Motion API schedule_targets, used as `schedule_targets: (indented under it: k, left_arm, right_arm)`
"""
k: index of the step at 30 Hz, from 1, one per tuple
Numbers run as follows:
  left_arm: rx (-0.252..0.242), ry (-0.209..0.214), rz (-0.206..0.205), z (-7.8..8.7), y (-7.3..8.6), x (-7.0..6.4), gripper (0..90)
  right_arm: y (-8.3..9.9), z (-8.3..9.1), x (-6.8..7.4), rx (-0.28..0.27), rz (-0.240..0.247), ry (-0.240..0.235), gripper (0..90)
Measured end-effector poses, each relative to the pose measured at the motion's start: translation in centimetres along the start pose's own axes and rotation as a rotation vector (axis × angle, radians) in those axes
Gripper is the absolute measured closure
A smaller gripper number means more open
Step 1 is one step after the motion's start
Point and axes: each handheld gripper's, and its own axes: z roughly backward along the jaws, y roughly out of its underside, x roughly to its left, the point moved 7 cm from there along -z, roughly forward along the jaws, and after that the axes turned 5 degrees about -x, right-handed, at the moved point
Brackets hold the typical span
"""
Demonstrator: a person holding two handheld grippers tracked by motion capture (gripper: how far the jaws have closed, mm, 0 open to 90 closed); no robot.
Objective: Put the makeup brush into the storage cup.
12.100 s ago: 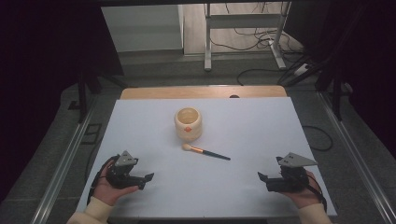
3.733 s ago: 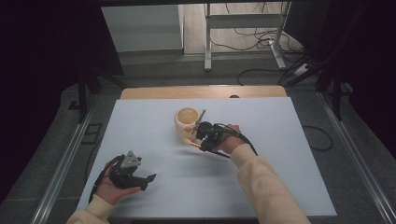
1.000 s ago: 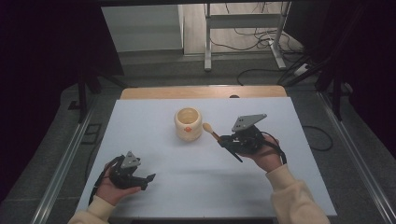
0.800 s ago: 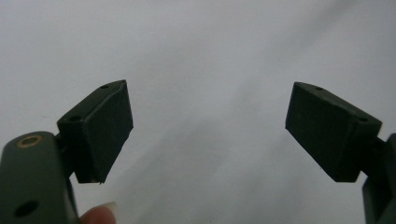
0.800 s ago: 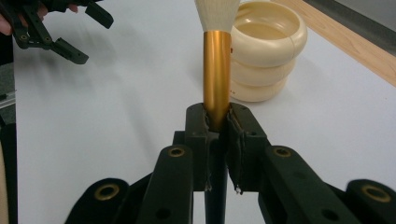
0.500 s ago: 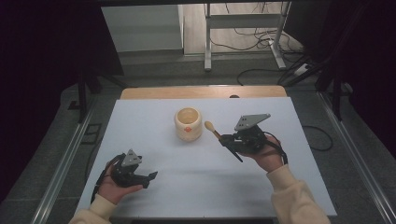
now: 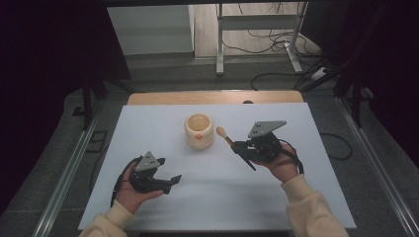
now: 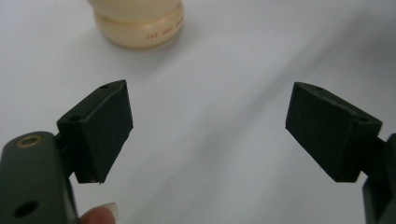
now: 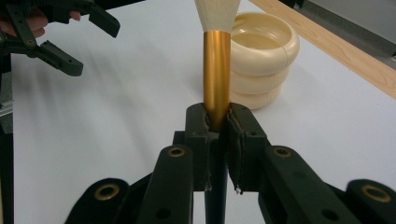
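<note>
brush (image 9: 216,70), gold ferrule, pale bristles, dark handle

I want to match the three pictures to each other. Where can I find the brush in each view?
High view: the brush is right of centre, held in the right gripper, its pale tip beside the cream pot.
Left gripper view: I cannot find the brush; the pot is at the top edge.
Right gripper view: the brush rises in the centre, clamped between the jaws.
Shared landmark: the pot.

One brush (image 7: 228,138) — one cream pot (image 7: 199,131) — two grippers.
</note>
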Motion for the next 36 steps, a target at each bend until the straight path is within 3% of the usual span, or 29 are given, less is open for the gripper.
schedule_targets:
  k: [9, 19, 36]
  left_arm:
    - [-0.015, 0.036, 0.000, -1.9, -1.4, -1.1, 15.9]
    - [-0.076, 0.066, 0.014, -2.8, -3.3, -2.6, 16.2]
    - [-0.097, 0.107, 0.042, -4.1, -4.5, -3.7, 16.4]
  right_arm:
    - [-0.3, 0.1, 0.0, -0.021, -0.016, 0.009, 79.3]
    - [-0.3, 0.1, -0.1, -0.028, -0.033, 0.010, 79.3]
    - [-0.5, -0.2, 0.0, -0.048, -0.045, 0.023, 79.3]
